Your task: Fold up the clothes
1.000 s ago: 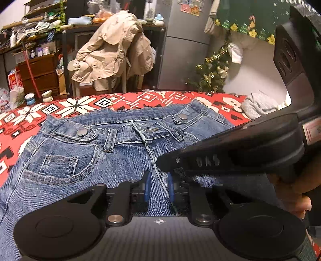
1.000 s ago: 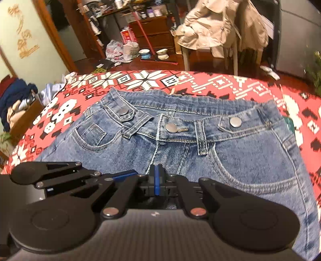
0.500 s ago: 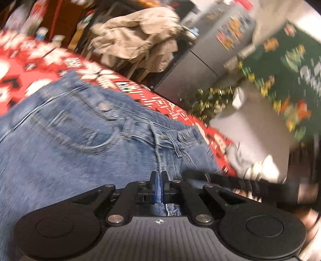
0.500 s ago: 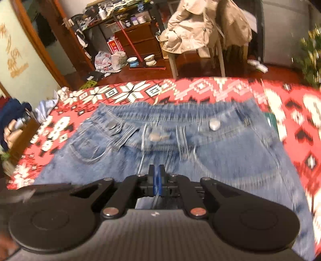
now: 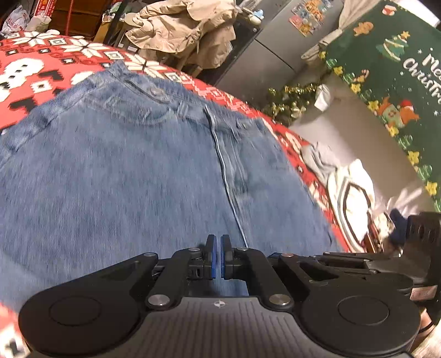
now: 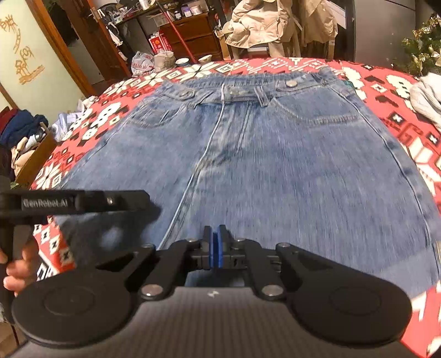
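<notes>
Blue jeans (image 6: 275, 165) lie flat, front up, on the red patterned blanket (image 6: 391, 91), waistband at the far side. Left tool (image 5: 216, 257): pads nearly together, a strip of denim showing between them. Right tool (image 6: 214, 247): pads pressed together over the jeans; hold on fabric cannot be told. Beige coat (image 6: 264, 24) hangs beyond the jeans.

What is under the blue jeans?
Under the jeans lies a red blanket with white snowflake patterns. It pokes out beyond the waistband and along both sides. The part right beneath the denim is covered, so anything else there cannot be seen.
</notes>
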`<action>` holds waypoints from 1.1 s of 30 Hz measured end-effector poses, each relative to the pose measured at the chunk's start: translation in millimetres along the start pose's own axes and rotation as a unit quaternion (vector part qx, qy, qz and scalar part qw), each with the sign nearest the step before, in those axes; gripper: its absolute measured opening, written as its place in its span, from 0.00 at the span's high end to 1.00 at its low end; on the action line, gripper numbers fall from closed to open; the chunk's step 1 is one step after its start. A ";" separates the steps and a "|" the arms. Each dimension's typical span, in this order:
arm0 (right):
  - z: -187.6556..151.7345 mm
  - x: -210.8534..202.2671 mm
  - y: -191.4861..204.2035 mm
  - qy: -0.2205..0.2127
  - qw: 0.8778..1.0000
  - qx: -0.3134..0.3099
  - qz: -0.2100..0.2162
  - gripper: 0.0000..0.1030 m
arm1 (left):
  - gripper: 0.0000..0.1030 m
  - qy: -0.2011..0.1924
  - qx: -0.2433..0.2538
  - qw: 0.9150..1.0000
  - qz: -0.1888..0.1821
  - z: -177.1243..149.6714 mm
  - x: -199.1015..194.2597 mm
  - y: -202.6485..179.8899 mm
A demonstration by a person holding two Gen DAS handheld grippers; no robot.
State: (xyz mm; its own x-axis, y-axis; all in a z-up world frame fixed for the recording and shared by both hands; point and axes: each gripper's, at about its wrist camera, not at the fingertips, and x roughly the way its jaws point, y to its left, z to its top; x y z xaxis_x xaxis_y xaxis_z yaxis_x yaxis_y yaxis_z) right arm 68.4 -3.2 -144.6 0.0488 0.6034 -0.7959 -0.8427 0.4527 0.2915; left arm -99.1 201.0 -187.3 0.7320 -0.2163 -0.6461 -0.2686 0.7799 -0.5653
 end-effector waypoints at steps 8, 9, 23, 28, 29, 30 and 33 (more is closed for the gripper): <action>-42.4 -29.4 3.1 -0.015 1.000 0.019 -0.001 0.90 | 0.98 0.034 0.001 0.999 -0.010 -25.9 -5.3 -0.8; -45.6 -33.0 3.1 -0.020 0.999 0.025 0.000 0.90 | 0.98 0.033 0.002 0.999 -0.009 -26.1 -5.5 -1.1; 9.0 -6.4 2.1 -0.093 0.992 -0.044 -0.069 0.89 | 0.97 0.027 0.008 1.000 0.003 -24.9 -2.3 -4.6; 38.6 23.1 -9.1 -0.097 0.988 -0.055 -0.111 0.71 | 0.97 0.023 0.013 1.000 0.014 -25.8 -1.5 -9.0; 40.1 26.8 -11.5 -0.096 0.987 -0.058 -0.116 0.71 | 0.97 0.024 0.016 0.999 0.016 -25.9 -1.3 -10.2; 40.1 27.7 -12.6 -0.096 0.987 -0.058 -0.118 0.71 | 0.97 0.024 0.017 0.999 0.017 -25.6 -1.1 -10.6; 30.9 22.3 -7.4 -0.089 0.984 -0.079 -0.132 0.69 | 0.97 0.027 0.019 0.999 0.021 -24.9 -0.7 -9.9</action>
State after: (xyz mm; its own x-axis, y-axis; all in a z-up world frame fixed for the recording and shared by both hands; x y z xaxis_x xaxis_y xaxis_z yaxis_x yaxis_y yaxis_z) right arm 92.2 27.2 -148.2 0.3593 0.5906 -0.7226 -0.8602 0.5099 -0.0109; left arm -112.5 178.8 -194.0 0.6856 -0.2141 -0.6958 -0.2727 0.8107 -0.5181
